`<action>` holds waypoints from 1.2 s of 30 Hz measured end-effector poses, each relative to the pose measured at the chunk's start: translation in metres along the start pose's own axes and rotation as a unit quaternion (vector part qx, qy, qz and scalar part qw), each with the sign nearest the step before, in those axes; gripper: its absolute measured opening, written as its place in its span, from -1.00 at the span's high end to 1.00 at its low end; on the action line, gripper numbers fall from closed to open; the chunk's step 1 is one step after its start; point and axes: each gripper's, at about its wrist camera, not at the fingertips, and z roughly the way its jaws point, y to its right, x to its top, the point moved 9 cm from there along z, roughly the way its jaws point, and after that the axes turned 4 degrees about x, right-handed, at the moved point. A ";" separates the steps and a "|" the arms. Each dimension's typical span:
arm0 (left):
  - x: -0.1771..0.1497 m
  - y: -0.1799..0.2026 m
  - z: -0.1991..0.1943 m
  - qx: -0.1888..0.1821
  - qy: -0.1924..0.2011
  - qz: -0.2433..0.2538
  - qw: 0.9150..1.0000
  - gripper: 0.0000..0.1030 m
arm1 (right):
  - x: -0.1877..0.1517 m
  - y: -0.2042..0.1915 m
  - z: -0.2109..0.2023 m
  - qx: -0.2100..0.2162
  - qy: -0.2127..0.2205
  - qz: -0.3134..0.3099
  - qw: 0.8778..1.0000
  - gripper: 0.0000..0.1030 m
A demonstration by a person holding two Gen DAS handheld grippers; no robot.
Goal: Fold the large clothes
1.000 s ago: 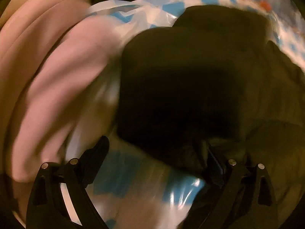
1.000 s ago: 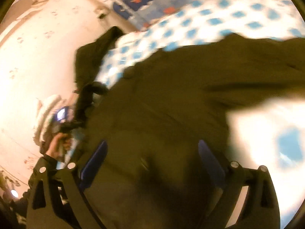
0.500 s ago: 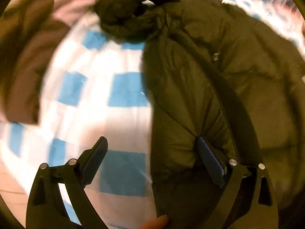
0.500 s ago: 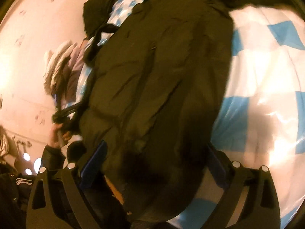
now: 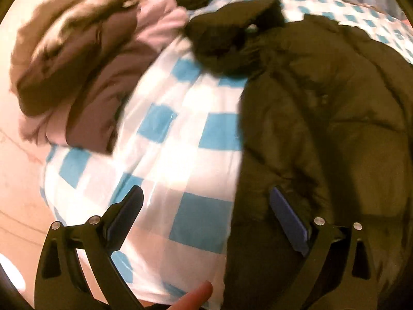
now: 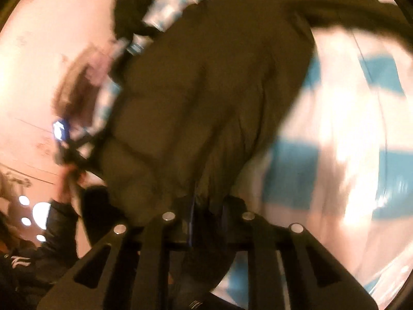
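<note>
A dark olive padded jacket (image 5: 322, 108) lies spread on a blue-and-white checked bed cover (image 5: 191, 134); its dark fur-trimmed hood (image 5: 232, 33) is at the far end. My left gripper (image 5: 206, 206) is open and empty, hovering over the jacket's left edge and the cover. In the right wrist view the same jacket (image 6: 206, 90) fills the middle. My right gripper (image 6: 206, 211) is shut on the jacket's near hem, with cloth bunched between the jaws.
A heap of brown and pink clothes (image 5: 85, 59) lies at the cover's left edge. A person's hand holding a small lit device (image 6: 60, 131) is at the left in the right wrist view. A fingertip (image 5: 196, 294) shows at the bottom.
My right gripper has closed on the jacket's near hem. My left gripper has pulled back and turned left, so the clothes heap shows more; it stays open.
</note>
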 end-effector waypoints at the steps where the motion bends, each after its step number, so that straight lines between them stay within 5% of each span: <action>1: 0.002 0.011 0.011 -0.015 -0.009 -0.004 1.000 -0.84 | -0.002 -0.001 0.006 0.015 -0.002 0.005 1.000 0.51; 3: 0.000 0.012 0.025 -0.016 -0.017 -0.002 1.000 -0.85 | -0.003 -0.005 0.012 0.025 0.007 0.004 1.000 0.51; 5: 0.006 0.014 0.030 -0.008 -0.016 -0.012 1.000 -0.85 | 0.005 -0.013 0.014 0.032 0.029 0.002 0.999 0.76; 9: 0.012 0.025 0.001 -0.059 0.001 -0.062 0.996 -0.84 | 0.012 -0.015 -0.029 0.046 0.089 -0.007 0.995 0.87; 12: 0.010 0.056 -0.031 -0.099 0.019 -0.049 0.994 -0.84 | 0.017 -0.014 -0.063 0.047 0.132 -0.004 0.990 0.87; 15: -0.014 0.060 -0.034 -0.093 0.016 -0.010 0.995 -0.84 | 0.001 0.005 -0.082 0.024 0.134 0.004 0.991 0.87; 17: -0.017 0.072 -0.016 -0.059 0.001 0.027 0.998 -0.85 | -0.022 0.025 -0.066 -0.016 0.080 0.007 0.997 0.87; 19: -0.005 0.060 -0.021 0.010 0.032 0.031 0.999 -0.84 | -0.036 0.037 -0.054 -0.050 0.050 0.010 0.997 0.79; 22: 0.041 0.070 -0.058 0.121 0.133 0.044 0.983 -0.84 | -0.026 0.038 -0.078 -0.089 0.102 0.014 0.991 0.49; 24: 0.064 0.074 -0.094 0.148 0.191 0.048 0.969 -0.84 | -0.006 0.021 -0.099 -0.101 0.151 -0.011 0.983 0.30; 27: 0.101 0.110 -0.123 0.062 0.242 0.023 0.968 -0.84 | 0.017 -0.030 -0.091 -0.032 0.167 -0.063 0.983 -0.13; 30: 0.122 0.145 -0.115 -0.076 0.245 0.035 0.966 -0.84 | 0.019 -0.042 -0.036 -0.013 0.099 -0.081 0.992 -0.28; 32: 0.111 0.173 -0.060 -0.095 0.156 0.096 0.979 -0.84 | 0.007 -0.011 0.010 -0.046 0.016 -0.056 0.997 -0.28; 34: 0.075 0.192 -0.008 -0.063 0.051 0.168 0.982 -0.86 | 0.010 0.000 0.001 -0.006 0.030 -0.015 0.999 -0.25; 36: 0.073 0.184 -0.002 -0.102 0.034 0.146 0.983 -0.86 | 0.009 -0.002 -0.010 -0.021 0.024 -0.027 0.999 -0.24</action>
